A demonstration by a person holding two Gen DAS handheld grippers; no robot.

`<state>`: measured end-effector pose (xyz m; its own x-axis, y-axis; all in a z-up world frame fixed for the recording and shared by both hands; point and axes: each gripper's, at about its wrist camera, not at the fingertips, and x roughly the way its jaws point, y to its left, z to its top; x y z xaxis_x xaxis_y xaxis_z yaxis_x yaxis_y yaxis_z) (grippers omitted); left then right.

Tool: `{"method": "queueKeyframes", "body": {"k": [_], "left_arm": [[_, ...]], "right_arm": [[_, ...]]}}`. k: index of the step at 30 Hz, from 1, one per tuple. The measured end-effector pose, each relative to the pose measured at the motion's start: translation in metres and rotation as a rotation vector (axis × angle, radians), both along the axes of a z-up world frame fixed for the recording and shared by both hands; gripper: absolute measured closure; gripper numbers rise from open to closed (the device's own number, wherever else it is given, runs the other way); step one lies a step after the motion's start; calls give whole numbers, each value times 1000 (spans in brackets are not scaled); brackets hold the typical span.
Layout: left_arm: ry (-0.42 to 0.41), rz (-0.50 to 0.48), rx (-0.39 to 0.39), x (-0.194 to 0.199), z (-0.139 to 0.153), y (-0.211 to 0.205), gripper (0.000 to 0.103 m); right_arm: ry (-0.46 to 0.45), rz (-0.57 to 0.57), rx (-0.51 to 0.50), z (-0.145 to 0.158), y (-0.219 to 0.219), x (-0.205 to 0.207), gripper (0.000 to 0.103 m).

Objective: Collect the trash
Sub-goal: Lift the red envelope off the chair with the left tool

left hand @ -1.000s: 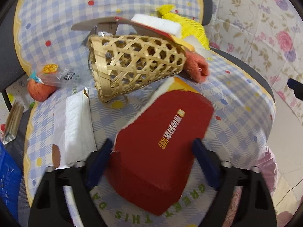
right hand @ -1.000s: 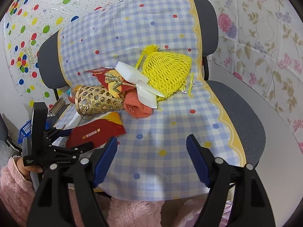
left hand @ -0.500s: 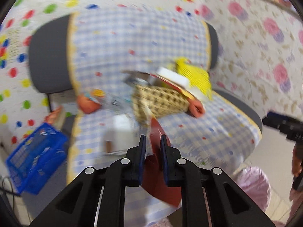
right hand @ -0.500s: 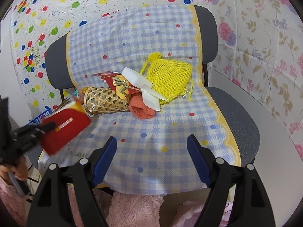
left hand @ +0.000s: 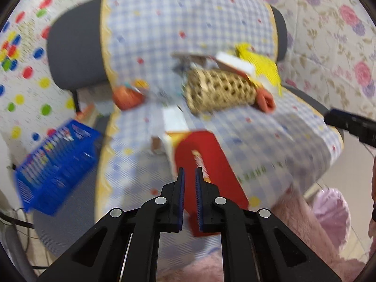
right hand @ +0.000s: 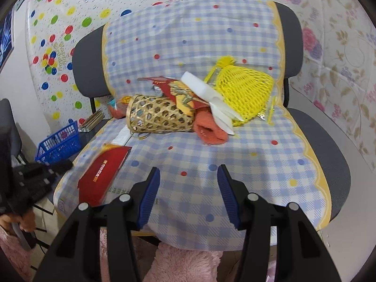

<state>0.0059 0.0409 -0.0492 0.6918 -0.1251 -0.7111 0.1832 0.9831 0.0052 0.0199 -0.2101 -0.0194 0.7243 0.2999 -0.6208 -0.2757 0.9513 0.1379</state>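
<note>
Checked chair cloth (right hand: 235, 164), wicker basket (right hand: 159, 117) on side, left tongs (left hand: 189, 176) nearly together beside red box (left hand: 206, 164), right tongs (right hand: 188, 178) spread.

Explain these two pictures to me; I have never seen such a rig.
No robot here: a person holds a two-finger clamp in each hand, each with a camera looking along its fingers. The blurred picture is from the left gripper, the sharp one from the right gripper, which is open and empty. A chair's checked cloth carries a woven basket, yellow net, orange cloth and red box. The left jaws are nearly closed at the red box; blur hides whether they pinch it.
</note>
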Motion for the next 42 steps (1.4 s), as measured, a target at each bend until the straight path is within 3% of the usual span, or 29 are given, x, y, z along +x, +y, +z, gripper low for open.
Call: {"method": "queueKeyframes", "body": {"k": [2,4,5,6,10,13,17,19,21,22,24,27,30,34,42], "left_arm": [[29,-6,-27,7,-11,-3,89],[53,24,-26,11,-17,-4,70],[51,39,-20,9,-18,-6,42],[34,50,-18,7,-16,-7,26],[33,58,3,4,-18,-15,16],[85,86,19,11,-30,-19,15],[145,127,-76,20,-44,-9,13],[120,123,-77,20,-45,-10,14],[101,114,-90,18,-42,-14,29],[105,107,-95,18,-40,-16,29],[78,106,-97,13,-34,-20,64],[30,96,-151,5,-12,-15,91],[-12,74,-142,-2,5,-15,100],[-52,76,-133,-12,22,-11,103],[-145,224,-80,-24,52,37,103]], "right_arm": [[10,1,-9,-3,2,1,52],[19,1,-13,-5,1,1,52],[22,-1,-16,-6,1,1,51],[23,-2,-20,-6,0,1,49],[34,-9,-16,-10,-3,2,45],[45,-4,-6,-14,-3,3,45],[47,9,-13,-17,-3,0,45],[47,6,-11,-17,-5,0,45],[48,1,-3,-18,-6,-1,45],[48,-2,-1,-18,-7,-1,45],[46,-2,-1,-17,-7,-3,45],[38,-1,-7,-16,-6,-5,45],[38,8,-8,-14,-2,-4,44],[19,35,-9,-10,12,-3,45],[10,140,-16,-6,72,17,44]]}}
